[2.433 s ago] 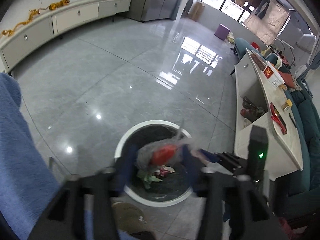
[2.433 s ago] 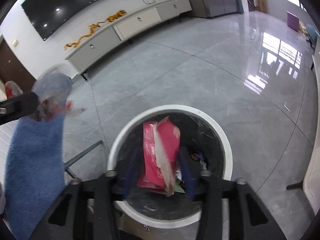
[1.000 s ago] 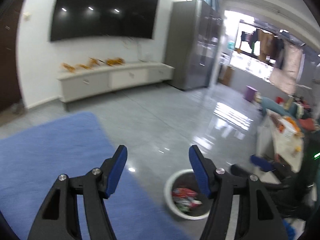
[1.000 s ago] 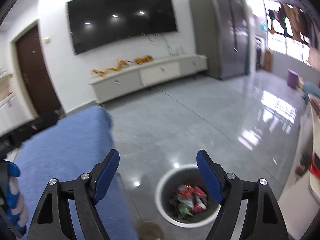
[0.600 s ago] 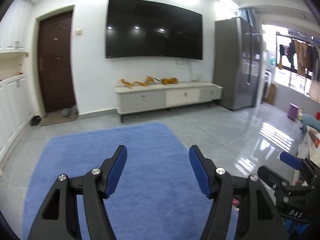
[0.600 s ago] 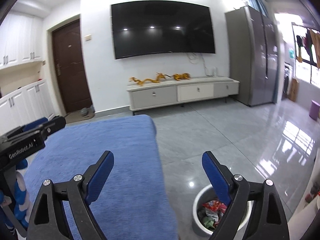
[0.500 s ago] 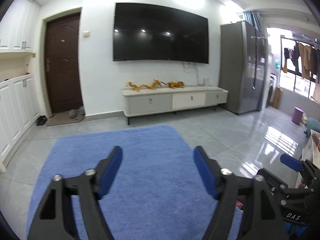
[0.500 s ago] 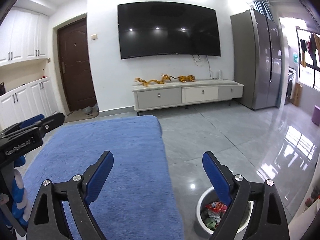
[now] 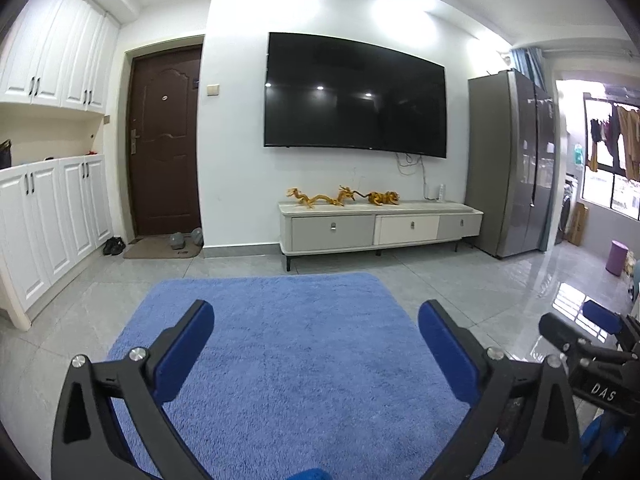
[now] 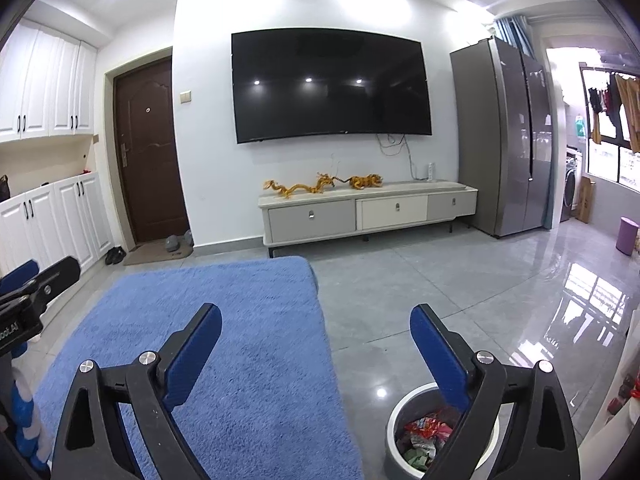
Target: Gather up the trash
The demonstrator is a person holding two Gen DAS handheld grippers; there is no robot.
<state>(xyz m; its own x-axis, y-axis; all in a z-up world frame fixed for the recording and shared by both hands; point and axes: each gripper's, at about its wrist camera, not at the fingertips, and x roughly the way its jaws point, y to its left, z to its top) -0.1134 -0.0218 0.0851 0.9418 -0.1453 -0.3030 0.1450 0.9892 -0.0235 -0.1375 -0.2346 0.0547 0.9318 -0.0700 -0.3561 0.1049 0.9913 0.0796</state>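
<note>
The left claw [image 9: 314, 344] was spreading its jaws, already wide, with nothing between the blue pads [image 9: 182, 350] but the blue rug [image 9: 304, 360] beneath and ahead of them. The right claw [image 10: 316, 346] was likewise opening, its jaws wide and empty. Both pointed slightly downward across the room toward the far wall.

The bin [image 10: 400, 440], a round grey one with a white rim, stood on the grey tiled floor [image 10: 460, 292] low and to the right of the right claw, partly hidden behind its right finger. Trash [image 10: 424, 434] lay inside it: red wrappers on top, greenish and pale scraps below. From the left claw's camera the bin could not be seen; the right claw appeared there at the far right edge, beyond the rug's corner.

Straight ahead of both claws, past the far edge of the rug, a low white TV cabinet [image 9: 380, 226] stood against the wall, with golden dragon figures [image 9: 340, 197] lying along its top and a large dark television [image 9: 354, 96] mounted above. To the left of that was a brown door [image 9: 164, 140] with shoes [image 9: 113, 246] by the mat, then white cupboards [image 9: 52, 216]. To the right stood a tall grey refrigerator [image 9: 508, 164], and further right a small purple stool [image 9: 616, 258] near the window.
</note>
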